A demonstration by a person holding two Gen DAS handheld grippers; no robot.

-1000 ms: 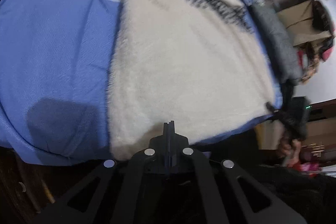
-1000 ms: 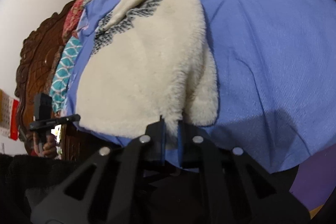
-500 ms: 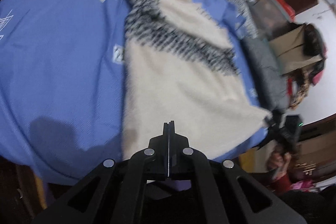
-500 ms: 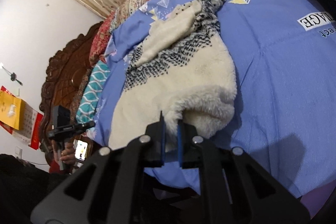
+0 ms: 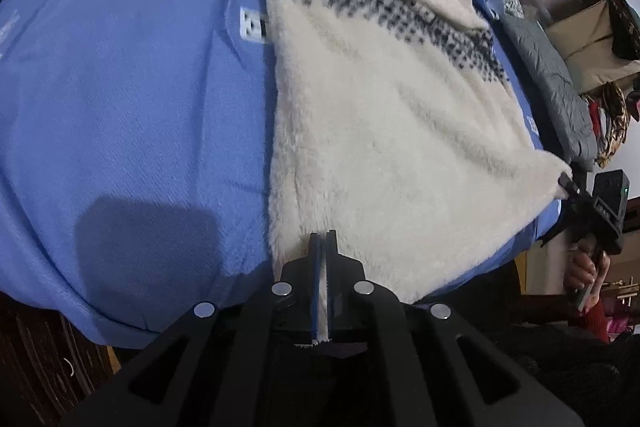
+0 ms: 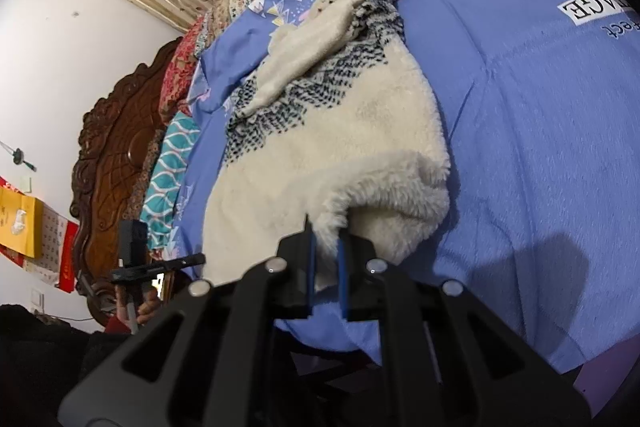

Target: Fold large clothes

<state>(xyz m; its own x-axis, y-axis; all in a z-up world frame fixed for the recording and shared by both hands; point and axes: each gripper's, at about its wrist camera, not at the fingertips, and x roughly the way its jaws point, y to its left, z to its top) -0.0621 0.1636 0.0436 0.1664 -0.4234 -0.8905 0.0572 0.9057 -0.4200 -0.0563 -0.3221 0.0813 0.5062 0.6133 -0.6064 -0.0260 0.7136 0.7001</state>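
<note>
A cream fleece sweater (image 5: 384, 131) with a black-and-white patterned band across its chest lies spread on a blue bedsheet (image 5: 132, 99). My left gripper (image 5: 323, 237) is shut on the sweater's near hem at one bottom corner. My right gripper (image 6: 326, 227) is shut on the other bottom corner of the sweater (image 6: 320, 163), which is lifted and bunched there. A sleeve lies folded over the far part of the sweater. In the left wrist view the right gripper (image 5: 568, 183) shows pinching the far corner.
The bedsheet (image 6: 540, 115) hangs over the bed's near edge. A carved wooden headboard (image 6: 116, 163) and patterned pillows (image 6: 168, 171) stand to the left in the right wrist view. A grey quilted item (image 5: 556, 95) and boxes (image 5: 592, 39) lie beyond the bed.
Both grippers have kept hold of the hem corners and moved with them. The left view drew back toward the sweater, and the right corner has been raised off the sheet.
</note>
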